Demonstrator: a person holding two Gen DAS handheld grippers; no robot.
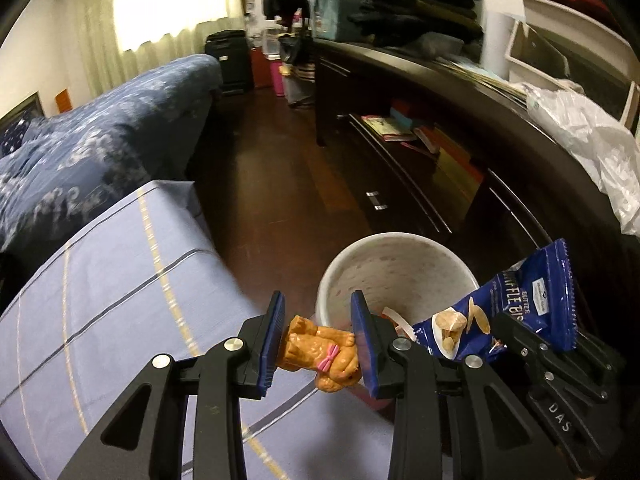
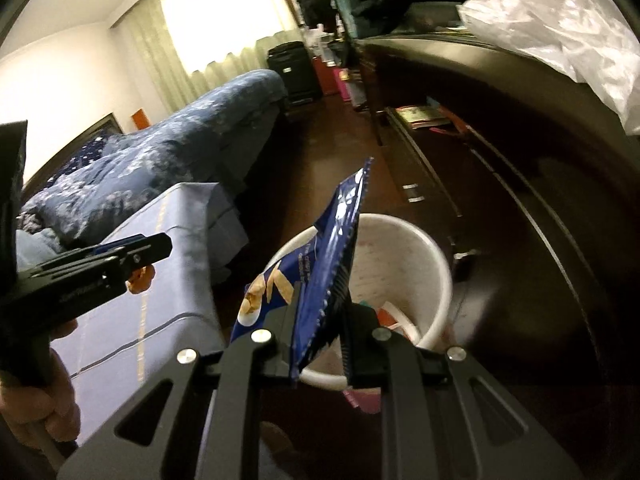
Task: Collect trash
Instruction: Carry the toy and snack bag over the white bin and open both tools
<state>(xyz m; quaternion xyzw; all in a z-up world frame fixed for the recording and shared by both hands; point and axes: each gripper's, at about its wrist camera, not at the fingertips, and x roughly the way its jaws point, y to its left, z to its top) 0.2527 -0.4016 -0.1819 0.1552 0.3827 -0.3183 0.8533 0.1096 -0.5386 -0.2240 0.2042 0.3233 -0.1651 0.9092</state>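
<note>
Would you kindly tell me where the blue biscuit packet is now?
The blue biscuit packet is pinched in the right claw, above the white bin's near rim.

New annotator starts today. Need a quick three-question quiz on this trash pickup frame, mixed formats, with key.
1. True or false: the left gripper holds the blue biscuit wrapper.
2. What is clamped in the left jaws? A) orange dog figurine B) book C) plastic bag
3. Fill in: the white bin stands on the dark ____ floor, beside the bed.

Key: 1 false, the right gripper holds it; 2 A; 3 wooden.
</note>
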